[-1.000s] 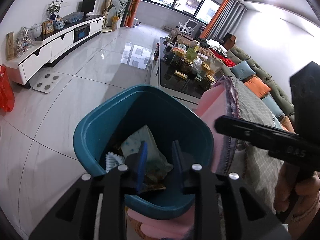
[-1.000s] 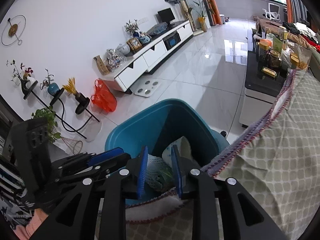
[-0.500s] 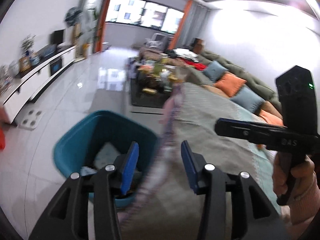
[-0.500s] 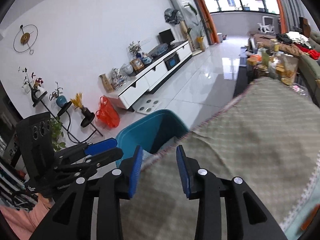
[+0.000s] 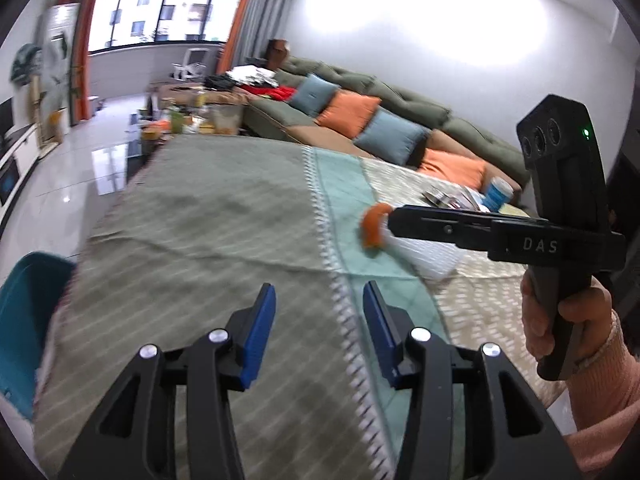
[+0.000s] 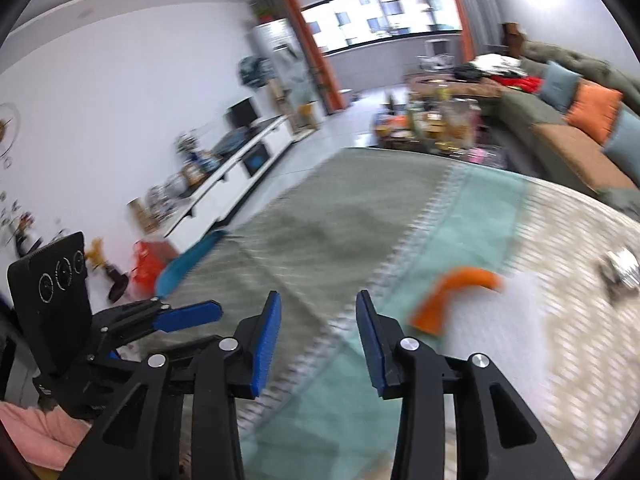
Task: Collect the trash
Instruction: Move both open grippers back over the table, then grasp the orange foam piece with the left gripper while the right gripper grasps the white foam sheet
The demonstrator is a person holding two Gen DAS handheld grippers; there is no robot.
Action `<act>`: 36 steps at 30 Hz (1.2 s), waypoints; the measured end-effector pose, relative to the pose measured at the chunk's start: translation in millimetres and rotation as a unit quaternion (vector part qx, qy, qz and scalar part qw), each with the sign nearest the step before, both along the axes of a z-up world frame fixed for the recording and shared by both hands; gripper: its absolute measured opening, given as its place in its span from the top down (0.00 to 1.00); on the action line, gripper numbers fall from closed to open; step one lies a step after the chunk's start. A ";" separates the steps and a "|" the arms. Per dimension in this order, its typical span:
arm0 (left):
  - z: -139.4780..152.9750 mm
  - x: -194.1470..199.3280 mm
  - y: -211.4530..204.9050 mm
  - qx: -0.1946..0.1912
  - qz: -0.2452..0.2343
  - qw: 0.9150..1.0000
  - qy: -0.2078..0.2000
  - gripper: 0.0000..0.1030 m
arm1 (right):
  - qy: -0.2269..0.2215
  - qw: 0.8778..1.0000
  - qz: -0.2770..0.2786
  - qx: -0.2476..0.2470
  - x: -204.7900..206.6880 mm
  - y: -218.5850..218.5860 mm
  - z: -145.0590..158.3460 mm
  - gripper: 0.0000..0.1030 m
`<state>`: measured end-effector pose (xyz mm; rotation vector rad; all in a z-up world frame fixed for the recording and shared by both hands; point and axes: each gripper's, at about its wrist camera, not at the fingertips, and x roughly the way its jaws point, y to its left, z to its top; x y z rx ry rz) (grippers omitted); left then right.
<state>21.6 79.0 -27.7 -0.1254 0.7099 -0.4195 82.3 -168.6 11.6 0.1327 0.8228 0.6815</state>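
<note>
Both claws are hanging wide apart over the patterned tablecloth (image 5: 224, 216) and gripping nothing. The left gripper (image 5: 319, 322) is pointing along the cloth's pale seam; the right gripper (image 6: 318, 322) is heading toward the same stretch.

The step in hand looks like reaching for the next scrap. To do it well, the right gripper should be slowing, since its view is smeared, and coming down with its jaws straddling the scrap, one finger on each side, closing only once the blue pads are level with it.

Just ahead of the right gripper and off to its right, the orange peel (image 6: 456, 294) is lying on the cloth, touching or overlapping a white foam sheet (image 6: 500, 320); which is on top is hard to tell. Farther to the right, something crumpled and silvery (image 6: 620, 270) is sitting apart. From the left gripper, the same peel (image 5: 374, 224) is ahead and to the right, partly behind the right tool.

The teal bin (image 5: 24, 320) is standing below the cloth's edge, to the left gripper's near left.
</note>
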 end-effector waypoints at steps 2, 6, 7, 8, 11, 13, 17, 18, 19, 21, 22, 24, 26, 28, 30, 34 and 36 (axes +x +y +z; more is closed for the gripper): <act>-3.8 11.9 -15.0 0.002 -0.015 1.000 0.012 0.55 | 0.009 1.000 -0.029 -0.004 4.6 -19.5 -5.2 0.60; -7.6 33.1 -42.1 0.016 -0.027 0.999 0.028 0.55 | 0.027 0.997 -0.074 -0.003 12.5 -56.0 -17.0 0.60; -9.0 39.9 -48.8 0.020 -0.027 0.999 0.033 0.55 | 0.029 0.996 -0.082 -0.001 14.0 -62.3 -18.5 0.60; -9.5 45.0 -53.0 0.022 -0.029 0.999 0.035 0.55 | 0.031 0.995 -0.093 -0.001 15.6 -68.4 -20.1 0.59; -13.2 61.5 -68.9 0.033 -0.033 0.998 0.045 0.55 | 0.037 0.993 -0.111 -0.005 19.1 -81.6 -26.8 0.45; -14.6 72.9 -77.6 0.037 -0.037 0.997 0.052 0.56 | 0.048 0.992 -0.117 -0.008 22.5 -85.0 -32.7 0.45; -20.8 87.1 -86.7 0.037 -0.042 0.996 0.066 0.56 | 0.069 0.991 -0.117 -0.003 26.7 -89.7 -45.8 0.45; -21.1 89.3 -89.2 0.037 -0.044 0.996 0.068 0.56 | 0.071 0.991 -0.116 -0.003 27.0 -89.3 -47.9 0.45; -21.4 91.6 -90.0 0.040 -0.043 0.996 0.068 0.56 | 0.073 0.991 -0.114 -0.002 27.6 -88.3 -50.2 0.45; -21.2 96.7 -93.5 0.043 -0.044 0.996 0.068 0.56 | 0.072 0.991 -0.111 -0.005 27.3 -86.6 -51.2 0.47; -21.4 97.9 -94.2 0.046 -0.044 0.996 0.068 0.56 | 0.071 0.992 -0.108 -0.004 26.9 -86.1 -51.1 0.51; -21.9 100.4 -96.8 0.047 -0.046 0.995 0.069 0.56 | 0.079 0.992 -0.102 0.001 27.5 -85.6 -53.1 0.70; -22.6 102.8 -98.3 0.050 -0.046 0.995 0.069 0.57 | 0.076 0.992 -0.100 -0.004 25.4 -86.8 -53.1 0.76; -23.9 103.9 -99.0 0.049 -0.049 0.995 0.073 0.58 | 0.075 0.993 -0.096 0.000 23.6 -88.8 -50.8 0.85; -24.3 104.8 -101.3 0.049 -0.052 0.995 0.074 0.59 | 0.069 0.993 -0.097 0.001 20.2 -91.7 -47.5 0.87; -26.5 105.8 -110.7 0.054 -0.060 0.994 0.073 0.60 | 0.065 0.993 -0.099 0.010 12.6 -99.9 -44.2 0.87; -26.9 105.9 -117.1 0.058 -0.067 0.994 0.071 0.60 | 0.065 0.993 -0.099 0.019 9.6 -106.4 -42.6 0.87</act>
